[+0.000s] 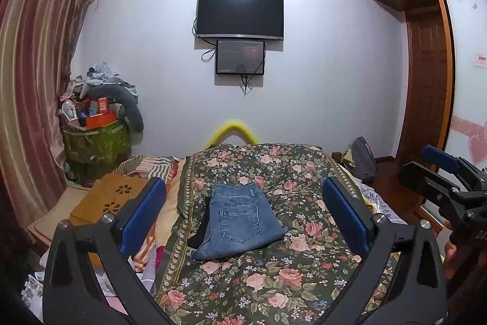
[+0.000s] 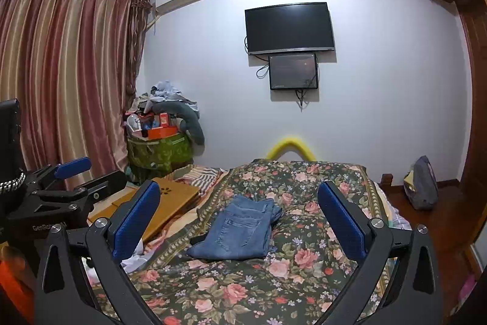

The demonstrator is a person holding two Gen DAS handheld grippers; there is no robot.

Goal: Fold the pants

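A pair of blue jeans (image 1: 239,221) lies folded into a compact rectangle on the floral bedspread (image 1: 274,279), a back pocket facing up; a dark cloth edge shows under its left side. It also shows in the right wrist view (image 2: 240,229). My left gripper (image 1: 243,215) is open and empty, held above and short of the jeans. My right gripper (image 2: 239,218) is open and empty, also raised short of the jeans. The right gripper also shows at the right edge of the left wrist view (image 1: 441,172), and the left gripper at the left edge of the right wrist view (image 2: 70,181).
A wooden lap tray (image 1: 112,200) lies on the bed's left side. A green hamper piled with clothes and boxes (image 1: 94,139) stands in the far left corner by striped curtains (image 1: 33,81). A TV (image 1: 240,15) hangs on the far wall. A bag (image 1: 362,159) sits on the floor at right by a wardrobe (image 1: 426,66).
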